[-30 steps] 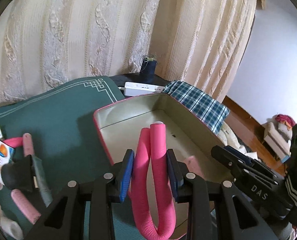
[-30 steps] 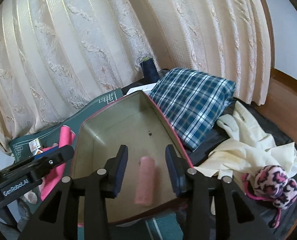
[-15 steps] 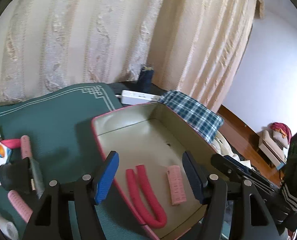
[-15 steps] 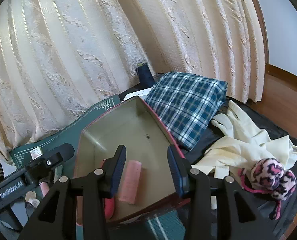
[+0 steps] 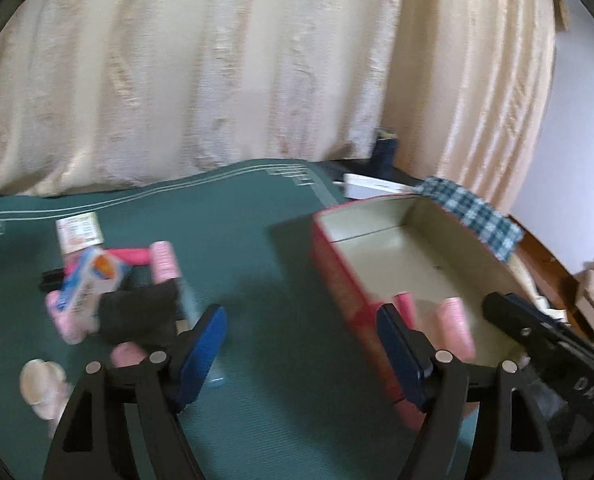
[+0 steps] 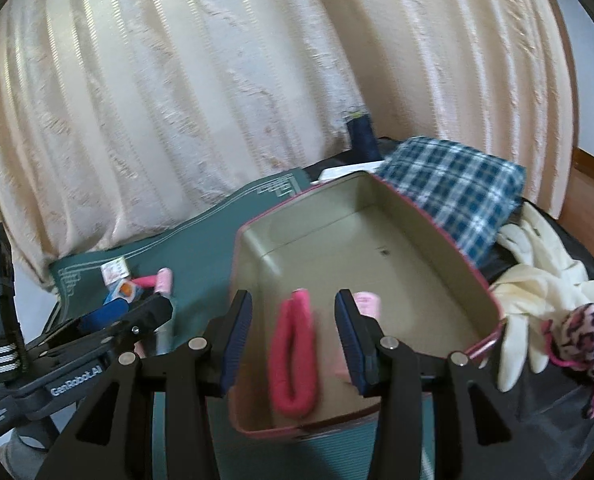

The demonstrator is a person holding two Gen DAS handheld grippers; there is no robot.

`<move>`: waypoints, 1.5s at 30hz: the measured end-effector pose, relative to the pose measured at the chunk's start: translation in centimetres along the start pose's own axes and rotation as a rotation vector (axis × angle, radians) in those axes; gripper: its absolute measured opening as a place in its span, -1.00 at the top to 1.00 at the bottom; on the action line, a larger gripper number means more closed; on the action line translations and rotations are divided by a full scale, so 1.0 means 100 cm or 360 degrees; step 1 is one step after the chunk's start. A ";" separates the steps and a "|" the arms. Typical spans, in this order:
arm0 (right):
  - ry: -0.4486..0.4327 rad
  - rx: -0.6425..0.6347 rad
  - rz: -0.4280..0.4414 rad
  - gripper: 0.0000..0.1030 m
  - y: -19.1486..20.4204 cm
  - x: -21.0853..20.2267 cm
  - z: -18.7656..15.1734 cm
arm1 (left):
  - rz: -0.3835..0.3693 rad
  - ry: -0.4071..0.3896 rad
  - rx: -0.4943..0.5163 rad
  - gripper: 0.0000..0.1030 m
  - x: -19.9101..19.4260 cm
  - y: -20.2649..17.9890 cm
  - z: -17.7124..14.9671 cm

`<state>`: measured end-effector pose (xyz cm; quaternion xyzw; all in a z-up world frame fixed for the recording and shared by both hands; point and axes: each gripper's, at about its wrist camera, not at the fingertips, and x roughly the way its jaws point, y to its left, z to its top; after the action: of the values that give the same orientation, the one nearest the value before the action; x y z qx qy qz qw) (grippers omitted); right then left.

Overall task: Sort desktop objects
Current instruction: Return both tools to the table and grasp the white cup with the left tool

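Note:
My left gripper (image 5: 301, 348) hovers over the green mat (image 5: 257, 240), jaws opening, nothing between them. Left of it lies a pile: pale pink rollers (image 5: 163, 260), a blue-and-white packet (image 5: 93, 276), a black item (image 5: 137, 312) and a small card (image 5: 79, 232). The pink-rimmed tin box (image 6: 377, 184) stands to the right. Inside it lie a bent hot-pink foam roller (image 6: 293, 360) and a pale pink roller (image 6: 367, 304). My right gripper (image 6: 293, 320) hangs open above the box's near end, touching neither roller.
A plaid cloth (image 6: 457, 188) lies right of the box, with cream rubber gloves (image 6: 537, 280) and a pink leopard-print scrunchie (image 6: 589, 340) beyond. A white power strip (image 5: 373, 188) and a dark pot (image 6: 361, 132) sit at the back below the curtain.
The left gripper released the bent hot-pink roller into the box, opened wide and swung left over the mat toward the pile. The right gripper drifted slightly, still open above the box.

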<state>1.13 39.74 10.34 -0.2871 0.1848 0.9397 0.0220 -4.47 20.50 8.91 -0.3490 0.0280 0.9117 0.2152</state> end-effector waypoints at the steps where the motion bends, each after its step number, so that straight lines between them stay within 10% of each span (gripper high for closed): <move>1: 0.0006 -0.0010 0.0011 0.09 0.004 0.001 -0.002 | 0.0031 -0.0001 -0.0009 -0.54 -0.002 0.007 -0.002; 29: 0.0225 -0.0282 0.0243 0.09 0.135 0.044 -0.048 | 0.0572 0.0060 -0.0483 -0.54 -0.055 0.228 -0.071; 45: 0.0357 -0.0293 0.0256 0.09 0.144 0.076 -0.065 | 0.0501 0.0266 -0.0451 -0.54 -0.004 0.239 -0.075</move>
<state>-3.88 23.56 6.05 -0.3754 0.1216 0.9133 -0.1005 -9.39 -2.81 1.14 -0.4415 -0.0285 0.8967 0.0160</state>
